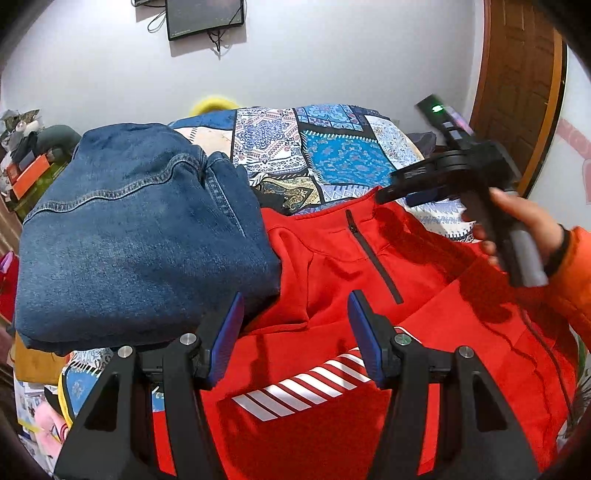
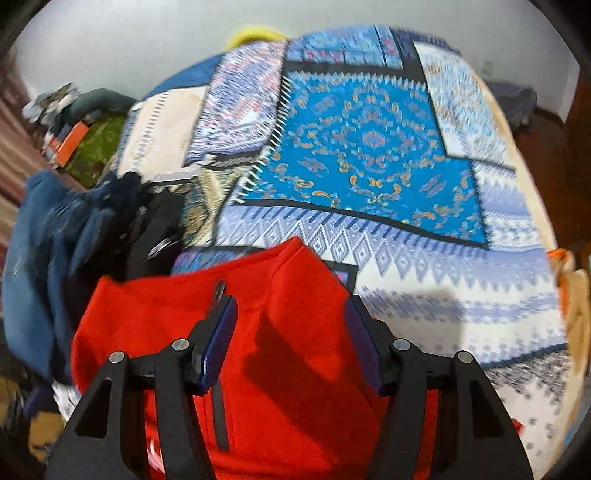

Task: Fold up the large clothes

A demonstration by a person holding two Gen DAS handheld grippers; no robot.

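A red zip-neck top [image 1: 351, 288] with white reflective stripes lies spread on the patterned bedspread [image 1: 332, 155]. My left gripper [image 1: 295, 321] is open and empty just above its chest, by the folded edge. My right gripper [image 2: 291, 325] is open over the collar end of the red top [image 2: 280, 295], holding nothing; in the left wrist view it [image 1: 402, 194] hovers at the far collar, held by a hand. The right wrist view is blurred by motion.
A folded blue denim garment [image 1: 140, 229] lies on the bed left of the red top and also shows in the right wrist view [image 2: 48, 258]. Clutter [image 1: 26, 158] sits at far left, a wooden door [image 1: 517, 92] at right, a wall screen [image 1: 205, 16] above.
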